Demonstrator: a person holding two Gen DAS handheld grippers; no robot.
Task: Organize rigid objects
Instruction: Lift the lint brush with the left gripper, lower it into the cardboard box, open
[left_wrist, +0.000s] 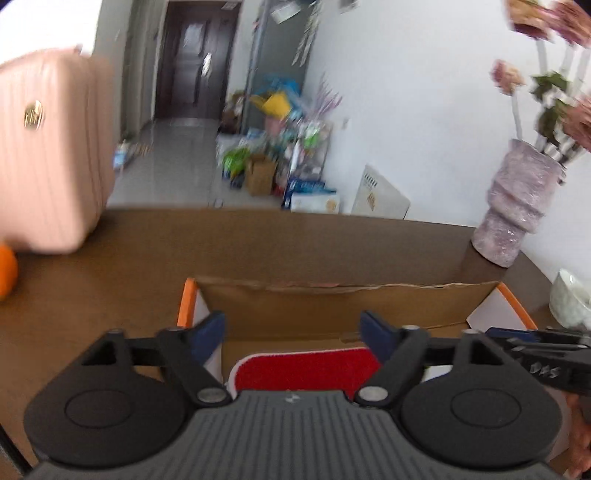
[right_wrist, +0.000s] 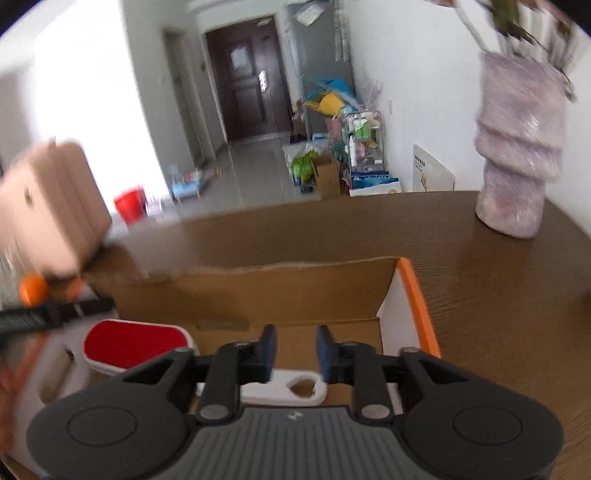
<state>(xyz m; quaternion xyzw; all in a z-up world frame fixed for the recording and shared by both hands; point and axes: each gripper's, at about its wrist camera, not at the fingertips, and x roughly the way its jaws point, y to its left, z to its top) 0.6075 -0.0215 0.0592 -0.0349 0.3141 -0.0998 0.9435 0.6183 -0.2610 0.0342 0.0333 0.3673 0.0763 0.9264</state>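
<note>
Blue-padded and spread wide, the left gripper (left_wrist: 292, 328) hangs over an open cardboard box (left_wrist: 332, 295) with nothing between its jaws; just below and ahead of its fingertips a red-topped white brush (left_wrist: 306, 369) lies on the box floor. Off to its right the right gripper (right_wrist: 296, 350) hovers over the same box, jaws a little apart and pressing on nothing, and a white handle with a heart-shaped hole (right_wrist: 295, 391) lies beneath them. Beyond the box on the brown table (right_wrist: 498, 295) a pale purple vase (right_wrist: 517, 147) stands far right, a pink case (left_wrist: 48, 147) far left, with an orange object (left_wrist: 7, 273) beside it.
</note>
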